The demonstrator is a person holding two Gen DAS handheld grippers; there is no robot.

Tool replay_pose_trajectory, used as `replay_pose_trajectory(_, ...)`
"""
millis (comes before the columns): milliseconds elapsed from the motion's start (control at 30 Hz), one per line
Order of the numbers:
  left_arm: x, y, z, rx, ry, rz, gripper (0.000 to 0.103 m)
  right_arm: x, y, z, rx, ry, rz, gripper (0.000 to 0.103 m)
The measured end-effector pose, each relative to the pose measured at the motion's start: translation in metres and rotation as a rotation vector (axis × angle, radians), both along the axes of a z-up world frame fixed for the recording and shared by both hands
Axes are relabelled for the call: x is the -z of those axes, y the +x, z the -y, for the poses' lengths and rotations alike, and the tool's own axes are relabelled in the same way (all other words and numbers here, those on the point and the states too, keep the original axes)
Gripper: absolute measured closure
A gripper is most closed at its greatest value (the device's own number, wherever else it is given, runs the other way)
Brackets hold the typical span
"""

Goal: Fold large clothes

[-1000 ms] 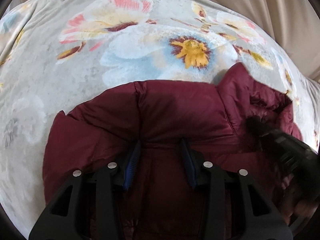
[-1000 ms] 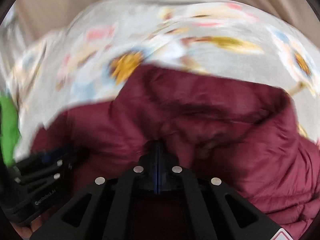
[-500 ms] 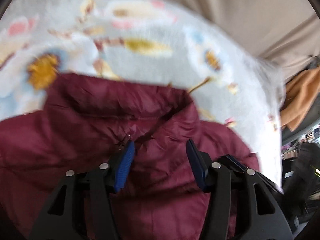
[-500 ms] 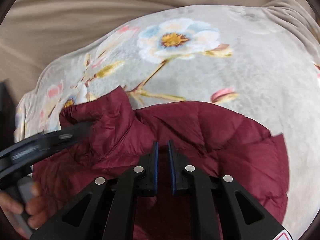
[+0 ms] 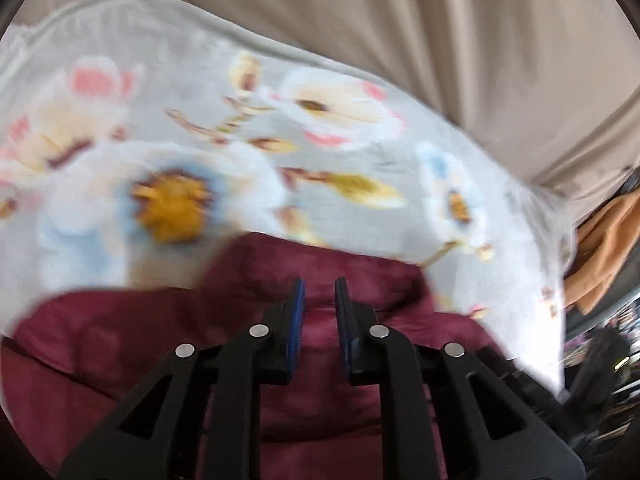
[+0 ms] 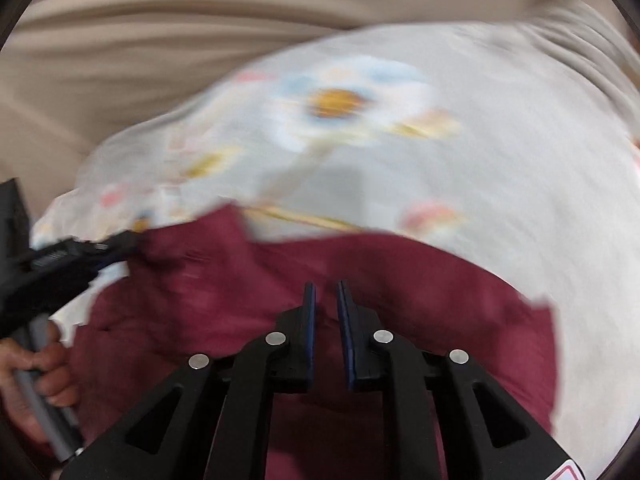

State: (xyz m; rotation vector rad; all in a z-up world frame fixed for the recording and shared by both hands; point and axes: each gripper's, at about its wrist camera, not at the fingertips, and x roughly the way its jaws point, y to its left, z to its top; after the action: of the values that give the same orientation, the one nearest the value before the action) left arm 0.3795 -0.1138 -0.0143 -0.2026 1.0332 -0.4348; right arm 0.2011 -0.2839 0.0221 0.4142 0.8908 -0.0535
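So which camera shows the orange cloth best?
The left wrist view: the orange cloth hangs at the right edge, beyond the flowery blanket. The right wrist view does not show it at all, only blanket and red jacket.

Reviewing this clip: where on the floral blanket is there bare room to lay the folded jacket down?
Free: the floral blanket beyond the maroon jacket, up to the beige cloth behind, and its right side. Crowded: the near edge, where the jacket lies under the right tongs and left tongs.

Pale floral blanket (image 5: 248, 168) spread as work surface; beige draped fabric (image 5: 440, 40) behind; orange cloth (image 5: 604, 248) at far right edge, blurred.
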Motion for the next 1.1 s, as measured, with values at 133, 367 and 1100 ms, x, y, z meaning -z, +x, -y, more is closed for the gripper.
replay_pose_trajectory(133, 0.025, 0.003, -0.027, -0.025, 0.095, -0.044, 0.089, 0.029, 0.051, -0.041, -0.169, -0.014, -0.100, 0.101)
replay_pose_trajectory(367, 0.046, 0.009, -0.055, -0.083, 0.009, -0.055, 0.088, 0.020, 0.013, 0.020, 0.197, 0.022, 0.007, 0.094)
replay_pose_trajectory(1100, 0.015, -0.355, -0.247, -0.271, 0.275, -0.247, 0.042, 0.031, -0.400, 0.025, 0.158, 0.059, -0.272, 0.045)
